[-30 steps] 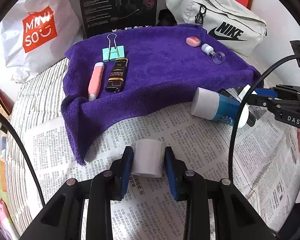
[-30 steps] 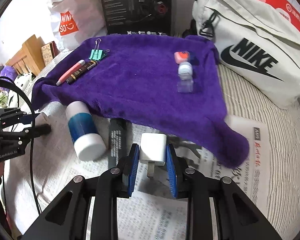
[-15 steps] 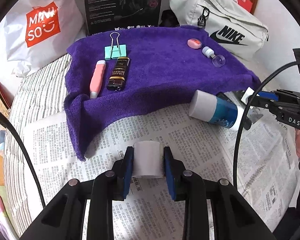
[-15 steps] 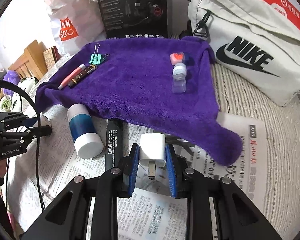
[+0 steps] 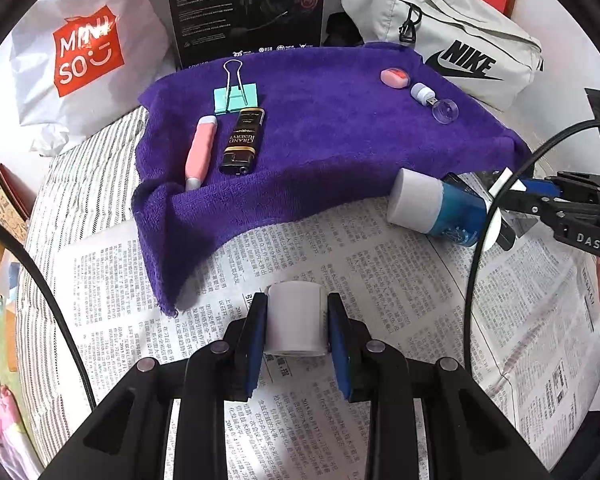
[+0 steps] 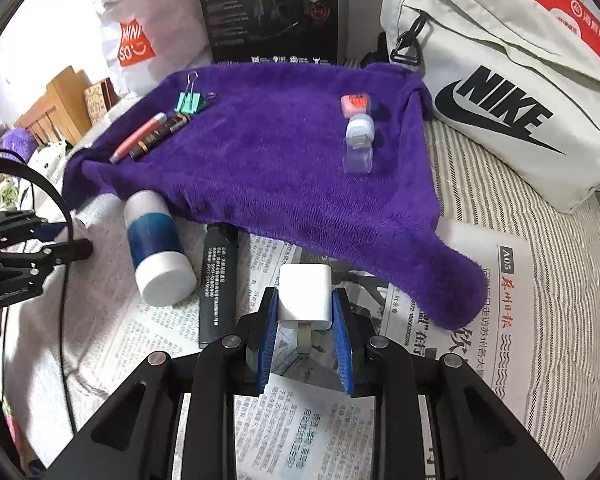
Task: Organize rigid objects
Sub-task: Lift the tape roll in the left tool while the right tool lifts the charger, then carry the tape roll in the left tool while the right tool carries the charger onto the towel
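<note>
- Towel [image 5: 340, 140] lies ahead of both tongs, up and beyond them in each view, a purple cloth spread on the bed with newspaper [image 5: 340, 248] in front of it; the coming move, I judge, is a forward carry onto that cloth.
- Left tongs [image 5: 296, 324] are narrowed onto a small white paper roll [image 5: 295, 320], pads pressing its sides, its long axis pointing away along the fingers, toward the cloth's near edge.
- Right tongs [image 6: 305, 312] are clamped on a white plug adapter [image 6: 305, 296], prongs facing back toward the camera; the cloth's hanging corner sits just ahead and to the right.
- Already laid out on the towel: a green binder clip [image 5: 236, 96], a pink tube [image 5: 200, 152] and a black lighter [image 5: 242, 140] side by side on the left; a pink eraser [image 5: 396, 77] and a small clear-capped piece [image 5: 432, 100] on the right.
- Waiting on the newspaper: a blue-and-white bottle [image 6: 156, 248] on its side and a black bar [image 6: 219, 280] beside it, between the two tongs, nearer the right.
</note>
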### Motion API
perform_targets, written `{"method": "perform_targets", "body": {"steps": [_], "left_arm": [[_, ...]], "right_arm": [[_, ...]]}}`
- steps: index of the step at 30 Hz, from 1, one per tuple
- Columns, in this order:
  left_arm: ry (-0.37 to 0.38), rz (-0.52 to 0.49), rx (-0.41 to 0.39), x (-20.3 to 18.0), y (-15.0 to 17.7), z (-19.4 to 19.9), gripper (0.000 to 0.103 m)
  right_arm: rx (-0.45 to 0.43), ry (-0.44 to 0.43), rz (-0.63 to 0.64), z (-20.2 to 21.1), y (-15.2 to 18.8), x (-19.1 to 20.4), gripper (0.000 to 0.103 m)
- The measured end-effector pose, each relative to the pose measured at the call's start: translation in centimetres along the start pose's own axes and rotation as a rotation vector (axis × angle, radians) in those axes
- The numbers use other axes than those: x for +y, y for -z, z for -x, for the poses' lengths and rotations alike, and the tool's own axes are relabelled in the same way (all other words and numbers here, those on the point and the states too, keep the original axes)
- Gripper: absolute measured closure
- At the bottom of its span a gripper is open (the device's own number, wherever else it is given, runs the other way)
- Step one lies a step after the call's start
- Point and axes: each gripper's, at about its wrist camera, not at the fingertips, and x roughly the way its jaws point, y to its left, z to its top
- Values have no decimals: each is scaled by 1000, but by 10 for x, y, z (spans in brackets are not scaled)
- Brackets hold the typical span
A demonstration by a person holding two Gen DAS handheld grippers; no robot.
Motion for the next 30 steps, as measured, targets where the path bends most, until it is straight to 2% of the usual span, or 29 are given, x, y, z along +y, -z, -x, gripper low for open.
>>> {"method": "perform_targets", "body": {"steps": [6, 14, 30], "left_arm": [[27, 23, -10, 6, 0, 1, 76], [76, 58, -59, 15, -10, 20, 76], [54, 75, -110, 31, -51, 32, 76]], "right_arm": [[-10, 1, -11, -3, -1, -2, 77], [-64, -25, -17, 26, -14, -7, 77], [-62, -22, -32, 23, -56, -24, 77]]}}
